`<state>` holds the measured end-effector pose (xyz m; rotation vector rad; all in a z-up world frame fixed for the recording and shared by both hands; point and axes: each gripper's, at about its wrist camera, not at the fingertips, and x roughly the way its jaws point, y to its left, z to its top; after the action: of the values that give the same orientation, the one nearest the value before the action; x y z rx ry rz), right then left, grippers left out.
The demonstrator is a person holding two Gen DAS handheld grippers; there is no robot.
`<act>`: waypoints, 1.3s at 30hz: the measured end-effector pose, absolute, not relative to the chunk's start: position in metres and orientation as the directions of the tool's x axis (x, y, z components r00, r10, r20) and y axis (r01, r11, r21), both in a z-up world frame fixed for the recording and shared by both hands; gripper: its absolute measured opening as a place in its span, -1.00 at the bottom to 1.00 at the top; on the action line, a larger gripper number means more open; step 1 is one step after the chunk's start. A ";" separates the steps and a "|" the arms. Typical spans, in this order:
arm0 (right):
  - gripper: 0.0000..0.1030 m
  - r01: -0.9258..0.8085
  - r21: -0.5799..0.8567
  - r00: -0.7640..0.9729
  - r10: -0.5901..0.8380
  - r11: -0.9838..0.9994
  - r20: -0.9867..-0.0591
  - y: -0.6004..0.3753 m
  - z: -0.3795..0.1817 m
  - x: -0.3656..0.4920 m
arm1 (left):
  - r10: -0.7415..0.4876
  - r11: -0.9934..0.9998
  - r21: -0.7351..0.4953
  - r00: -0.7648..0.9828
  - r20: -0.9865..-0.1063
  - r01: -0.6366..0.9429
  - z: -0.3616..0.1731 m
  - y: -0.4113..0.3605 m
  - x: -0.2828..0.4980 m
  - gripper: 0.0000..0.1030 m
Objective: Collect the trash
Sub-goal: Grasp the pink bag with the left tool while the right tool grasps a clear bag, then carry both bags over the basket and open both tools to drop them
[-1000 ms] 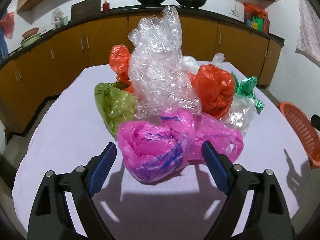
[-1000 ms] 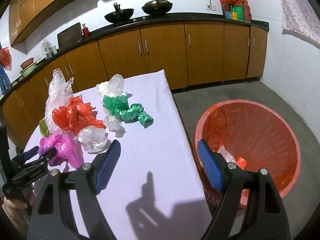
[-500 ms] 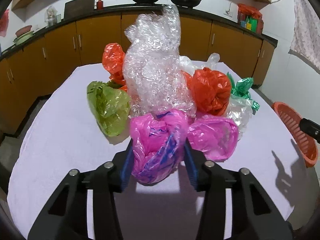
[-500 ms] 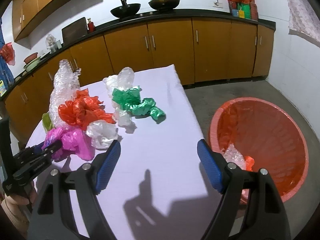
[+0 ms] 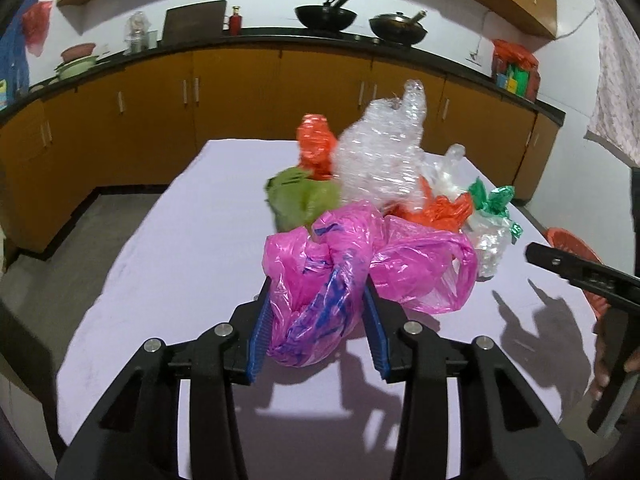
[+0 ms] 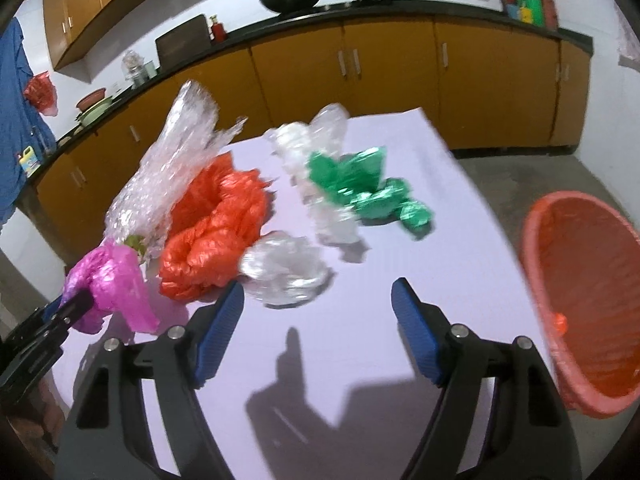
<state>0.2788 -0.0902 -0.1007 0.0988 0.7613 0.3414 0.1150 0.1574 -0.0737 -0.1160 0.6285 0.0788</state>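
Note:
Crumpled plastic trash lies piled on a table under a white cloth (image 5: 180, 260). My left gripper (image 5: 316, 300) is shut on a pink bag with blue print (image 5: 416, 264), both blue pads pressing its bunched end. In the right wrist view the same pink bag (image 6: 116, 276) hangs from the left gripper (image 6: 72, 308) at the left edge. My right gripper (image 6: 318, 292) hovers over the cloth just short of a clear crumpled bag (image 6: 284, 268); its jaws are closing slightly with nothing between them. A red basket (image 6: 532, 240) stands on the floor to the right.
Behind the pink bag are a tall clear bubble wrap (image 5: 380, 152), orange bags (image 6: 216, 232), a green bag (image 5: 304, 200) and green foil (image 6: 360, 184). Wooden cabinets and a dark counter with two woks line the far wall. The right gripper (image 5: 560, 264) shows at the left wrist view's right edge.
The left gripper closed on the pink bag and drew it back from the pile. The right gripper swung left, from over the basket toward the trash pile.

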 end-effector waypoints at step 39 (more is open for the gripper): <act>-0.63 -0.183 0.183 0.754 0.258 0.966 -0.604 -0.173 -0.074 0.256 | -0.117 0.990 -0.127 0.848 -0.516 0.060 -0.037 0.065 0.135 -0.18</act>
<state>0.2560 -0.1729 -0.0743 0.1151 0.6747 0.2411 0.1349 0.0647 -0.0367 -0.1073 0.5504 -0.0937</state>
